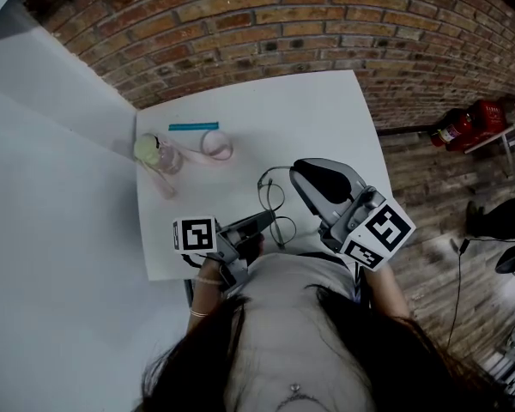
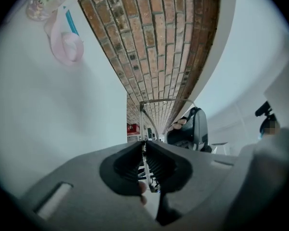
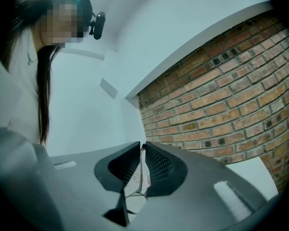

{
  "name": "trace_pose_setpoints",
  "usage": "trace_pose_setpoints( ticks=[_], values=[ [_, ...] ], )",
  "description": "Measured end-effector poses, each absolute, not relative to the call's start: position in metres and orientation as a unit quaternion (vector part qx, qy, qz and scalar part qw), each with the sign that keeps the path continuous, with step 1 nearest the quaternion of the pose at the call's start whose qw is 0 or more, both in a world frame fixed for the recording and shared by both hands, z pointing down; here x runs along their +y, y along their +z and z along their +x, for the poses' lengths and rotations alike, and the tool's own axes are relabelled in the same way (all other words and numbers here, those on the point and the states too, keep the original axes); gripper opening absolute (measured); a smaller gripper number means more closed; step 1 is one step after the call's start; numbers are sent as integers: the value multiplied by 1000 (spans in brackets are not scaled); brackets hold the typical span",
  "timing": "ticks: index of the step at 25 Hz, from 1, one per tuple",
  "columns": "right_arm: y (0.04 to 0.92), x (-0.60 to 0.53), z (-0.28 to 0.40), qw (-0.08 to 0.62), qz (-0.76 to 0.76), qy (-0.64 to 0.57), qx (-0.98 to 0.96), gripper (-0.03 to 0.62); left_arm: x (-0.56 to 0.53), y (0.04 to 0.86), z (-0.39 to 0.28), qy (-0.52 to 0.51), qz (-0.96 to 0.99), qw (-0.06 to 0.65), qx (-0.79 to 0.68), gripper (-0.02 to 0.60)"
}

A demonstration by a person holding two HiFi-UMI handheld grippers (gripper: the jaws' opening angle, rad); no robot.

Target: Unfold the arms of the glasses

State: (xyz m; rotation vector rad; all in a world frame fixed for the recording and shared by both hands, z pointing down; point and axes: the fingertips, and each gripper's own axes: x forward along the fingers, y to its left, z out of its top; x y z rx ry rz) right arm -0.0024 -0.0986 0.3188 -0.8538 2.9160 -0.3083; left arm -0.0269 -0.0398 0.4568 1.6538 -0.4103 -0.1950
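Both pairs of jaws are clamping the glasses (image 1: 275,204), left gripper (image 1: 267,220) and right gripper (image 1: 299,172) alike, and I'm judging the unfolding only partly done.

White table (image 1: 326,118) lies open across the middle and right, up to the brick wall (image 1: 326,24). At far left a bottle (image 1: 157,153), a pink loop (image 1: 216,144) and a blue stick (image 1: 193,127) cluster together. The left gripper (image 1: 264,220) and right gripper (image 1: 297,172), both clamped on the glasses (image 1: 273,202), crowd the near edge.
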Motion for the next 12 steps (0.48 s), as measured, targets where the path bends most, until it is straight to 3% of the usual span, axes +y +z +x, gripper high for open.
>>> trace_pose_setpoints(
  ticks=[12],
  values=[
    [318, -98, -2, 48, -278, -101, 954, 41, -46, 461, -36, -98, 725, 653, -195, 21]
  ],
)
